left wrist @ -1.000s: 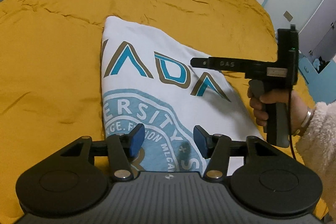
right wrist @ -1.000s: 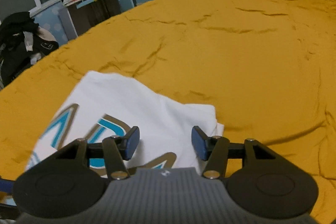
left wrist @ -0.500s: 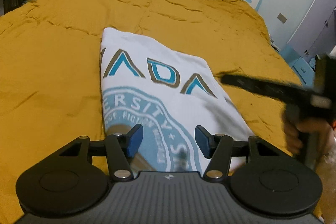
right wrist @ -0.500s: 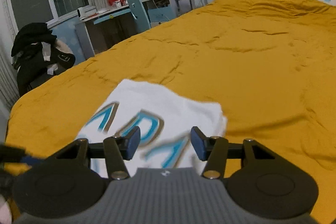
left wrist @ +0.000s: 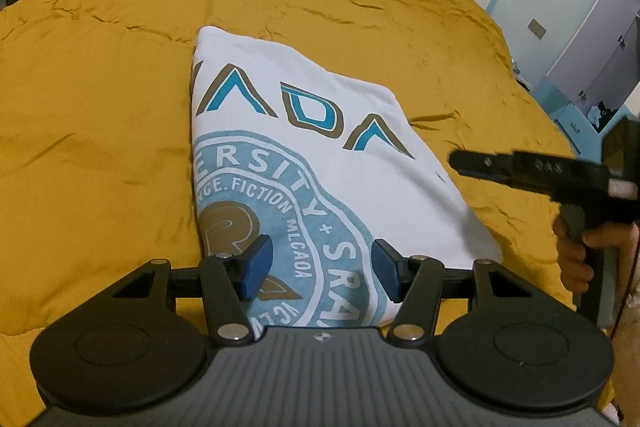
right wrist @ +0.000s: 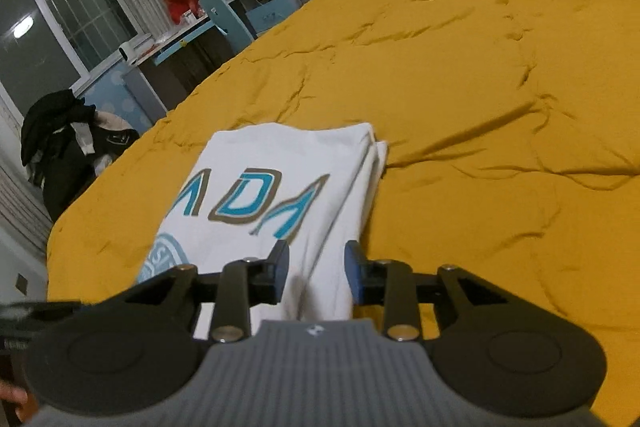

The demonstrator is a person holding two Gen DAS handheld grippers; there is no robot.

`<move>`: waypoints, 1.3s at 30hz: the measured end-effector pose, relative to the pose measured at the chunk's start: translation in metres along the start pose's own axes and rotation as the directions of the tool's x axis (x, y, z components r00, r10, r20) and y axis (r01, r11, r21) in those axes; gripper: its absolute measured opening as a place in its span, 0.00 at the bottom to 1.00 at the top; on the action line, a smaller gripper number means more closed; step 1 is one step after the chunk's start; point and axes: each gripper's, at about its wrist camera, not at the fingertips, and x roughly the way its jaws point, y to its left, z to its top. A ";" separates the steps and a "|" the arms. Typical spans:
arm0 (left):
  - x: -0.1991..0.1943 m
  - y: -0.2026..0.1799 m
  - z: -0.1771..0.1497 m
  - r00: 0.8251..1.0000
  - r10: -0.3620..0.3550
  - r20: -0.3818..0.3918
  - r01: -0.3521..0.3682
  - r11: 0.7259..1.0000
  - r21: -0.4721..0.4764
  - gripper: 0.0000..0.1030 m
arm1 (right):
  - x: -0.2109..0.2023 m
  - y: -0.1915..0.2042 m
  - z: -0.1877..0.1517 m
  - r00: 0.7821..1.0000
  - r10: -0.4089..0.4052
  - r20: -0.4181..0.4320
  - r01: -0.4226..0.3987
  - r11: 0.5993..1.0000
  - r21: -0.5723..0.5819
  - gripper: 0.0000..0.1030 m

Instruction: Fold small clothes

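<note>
Two claws over the folded white T-shirt [left wrist: 320, 163]: our left gripper [left wrist: 320, 273] gapes above its crest; right gripper [right wrist: 316, 273], empty, narrows over its edge.

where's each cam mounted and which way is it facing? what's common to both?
Left wrist: on the left tool, angled down across the folded white printed T-shirt; shows the right tool and hand.
Right wrist: on the right tool, its jaws closing above the shirt's stacked edge, facing a window and desk.
Shared: the shirt on the mustard-yellow quilt.
</note>
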 end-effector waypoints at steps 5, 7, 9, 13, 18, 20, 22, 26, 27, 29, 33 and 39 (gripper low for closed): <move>0.000 0.001 -0.001 1.000 -0.006 0.001 0.006 1.000 0.000 0.65 | 0.026 -0.004 0.009 0.999 -0.004 -0.053 0.006 0.999 0.039 0.27; 0.000 0.001 -0.002 1.000 -0.008 0.001 0.008 1.000 0.002 0.65 | 0.034 -0.007 0.011 0.998 0.006 -0.067 -0.002 0.998 0.058 0.26; 0.001 0.002 -0.002 1.000 -0.010 -0.002 0.010 1.000 0.005 0.65 | 0.040 -0.011 0.012 0.997 0.021 -0.077 -0.014 0.996 0.088 0.18; 0.001 0.002 -0.003 1.000 -0.018 0.000 0.018 1.000 -0.004 0.65 | 0.032 -0.005 0.012 1.000 0.009 -0.015 -0.008 0.997 0.077 0.00; 0.004 0.003 -0.004 1.000 -0.024 -0.003 0.024 1.000 0.006 0.65 | 0.044 -0.006 0.004 0.996 -0.057 -0.064 0.060 0.997 0.039 0.00; 0.005 0.003 -0.003 1.000 -0.022 -0.008 0.023 1.000 0.008 0.65 | 0.054 -0.011 -0.001 0.996 -0.051 -0.079 0.054 0.998 0.037 0.00; 0.004 0.003 -0.003 1.000 -0.021 -0.008 0.021 1.000 0.006 0.65 | 0.049 -0.015 -0.002 0.997 -0.030 -0.064 0.035 0.996 0.081 0.00; -0.010 0.006 0.001 0.998 -0.066 0.007 0.066 0.996 -0.063 0.61 | 0.006 -0.014 -0.005 0.999 0.030 0.031 -0.034 0.991 0.127 0.10; -0.015 0.006 0.000 0.997 -0.074 0.010 0.075 0.995 -0.069 0.61 | -0.009 -0.011 -0.010 0.998 0.031 0.059 -0.037 0.993 0.114 0.10; -0.020 0.007 -0.004 0.997 -0.077 0.011 0.078 0.994 -0.079 0.61 | -0.031 -0.005 -0.020 0.997 0.033 0.071 -0.038 0.996 0.075 0.12; -0.018 0.010 -0.014 0.997 -0.077 -0.016 0.075 0.993 -0.096 0.60 | -0.047 0.006 -0.047 1.000 0.016 0.003 -0.016 1.000 0.003 0.27; -0.010 0.011 -0.022 0.997 -0.071 -0.033 0.068 0.994 -0.089 0.60 | -0.043 0.006 -0.072 0.999 -0.025 -0.040 0.024 1.000 -0.016 0.03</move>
